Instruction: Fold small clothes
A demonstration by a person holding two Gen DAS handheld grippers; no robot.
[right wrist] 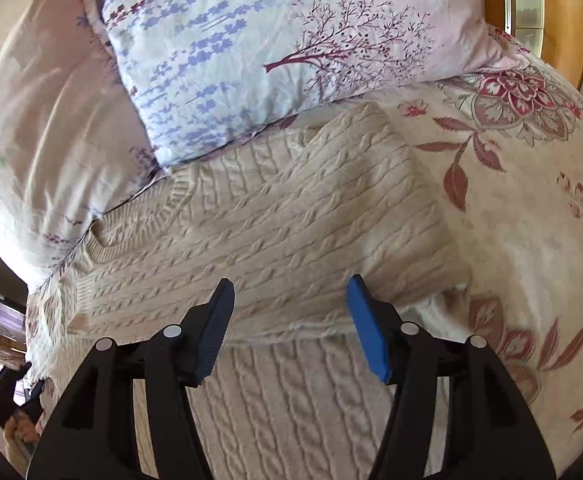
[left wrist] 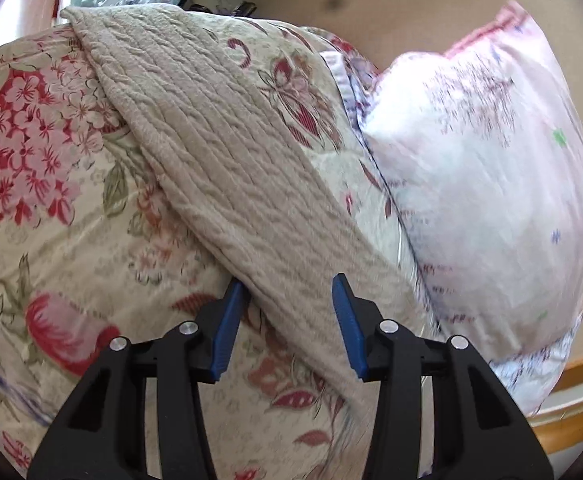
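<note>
A beige cable-knit sweater [right wrist: 291,208] lies on the bed, its neckline against the pillow. One layer is folded over another, and the fold's edge runs just below my right gripper [right wrist: 291,282]. That gripper hovers open over the edge with nothing pinched. In the left wrist view the sweater [left wrist: 219,152] shows as a long beige band running diagonally across the bedspread. My left gripper [left wrist: 287,284] stands open above its near end. The knit lies beneath the gap between the blue pads [left wrist: 349,328], which do not press on it.
A floral quilted bedspread [right wrist: 531,240] covers the bed. A pale pillow [right wrist: 275,40] with purple tree and flower prints leans at the head, also in the left wrist view as pillow [left wrist: 483,184]. A wooden headboard [right wrist: 563,8] stands behind it.
</note>
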